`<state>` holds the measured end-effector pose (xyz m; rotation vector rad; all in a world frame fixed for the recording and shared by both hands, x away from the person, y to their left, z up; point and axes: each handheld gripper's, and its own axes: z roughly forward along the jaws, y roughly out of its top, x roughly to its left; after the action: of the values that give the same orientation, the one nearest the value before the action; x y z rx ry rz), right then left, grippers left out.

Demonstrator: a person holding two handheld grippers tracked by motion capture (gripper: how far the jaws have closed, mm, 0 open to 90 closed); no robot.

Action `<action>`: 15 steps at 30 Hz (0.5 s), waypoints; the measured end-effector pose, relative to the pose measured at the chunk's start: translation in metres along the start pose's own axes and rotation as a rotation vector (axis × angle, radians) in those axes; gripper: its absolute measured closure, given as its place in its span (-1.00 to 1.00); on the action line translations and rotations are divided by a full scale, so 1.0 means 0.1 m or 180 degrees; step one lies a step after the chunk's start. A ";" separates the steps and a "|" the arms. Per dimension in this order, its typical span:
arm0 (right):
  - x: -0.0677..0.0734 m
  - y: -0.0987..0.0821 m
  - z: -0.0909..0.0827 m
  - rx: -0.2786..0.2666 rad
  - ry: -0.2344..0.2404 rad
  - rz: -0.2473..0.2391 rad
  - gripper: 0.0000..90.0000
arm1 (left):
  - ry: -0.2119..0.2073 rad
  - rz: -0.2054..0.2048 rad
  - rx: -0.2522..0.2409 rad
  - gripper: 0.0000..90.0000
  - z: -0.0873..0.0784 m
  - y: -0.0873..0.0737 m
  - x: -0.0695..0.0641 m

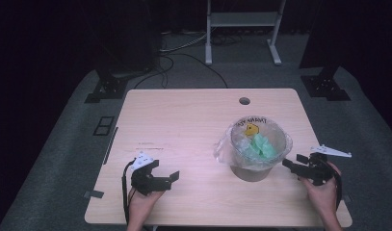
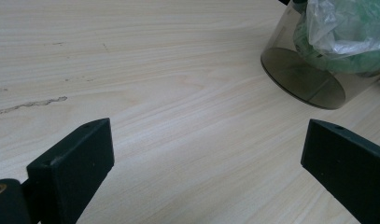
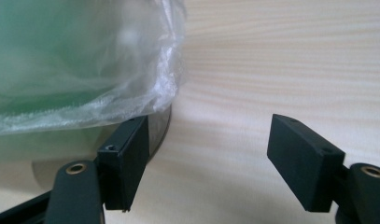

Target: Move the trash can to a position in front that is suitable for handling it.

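A small round bin (image 1: 254,171) lined with a clear plastic bag (image 1: 224,148) stands right of the table's middle, with green crumpled material (image 1: 260,146) inside. My right gripper (image 1: 291,165) is open right beside the bin's right side; in the right gripper view (image 3: 206,158) one jaw sits against the bin's wall under the bag's overhang (image 3: 131,98). My left gripper (image 1: 173,177) is open over bare wood at the front left, well apart from the bin (image 2: 302,79), nothing between its jaws (image 2: 208,163).
The light wooden table (image 1: 184,120) has a cable hole (image 1: 244,101) near its far edge. A white stand (image 1: 241,29) and dark equipment bases (image 1: 107,86) sit on the grey floor beyond. Bare wood lies between the two grippers.
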<state>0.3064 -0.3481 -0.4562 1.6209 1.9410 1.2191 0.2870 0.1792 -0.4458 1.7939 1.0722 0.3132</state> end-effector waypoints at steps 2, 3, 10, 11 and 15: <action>0.02 0.06 0.03 -0.0010 -0.0004 -0.0013 -0.36 | 0.0007 -0.0018 -0.0014 -0.97 -0.01 0.00 0.00; 0.05 0.11 0.06 -0.0011 -0.0011 -0.0059 -0.36 | 0.0014 -0.0019 -0.0017 -0.97 -0.01 0.00 0.00; 0.15 0.18 0.14 0.0007 -0.0023 -0.0194 -0.33 | 0.0016 -0.0073 -0.0049 -0.97 -0.04 0.00 0.02; 0.17 0.19 0.16 0.0012 0.0001 -0.0196 -0.33 | 0.0013 -0.0079 -0.0049 -0.97 -0.05 0.01 0.03; 0.24 0.21 0.22 0.0022 0.0034 -0.0245 -0.32 | 0.0011 -0.0106 -0.0070 -0.97 -0.06 0.01 0.04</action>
<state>0.3283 -0.3180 -0.4458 1.5310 1.9968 1.1948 0.2860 0.1855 -0.4433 1.7549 1.0959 0.3067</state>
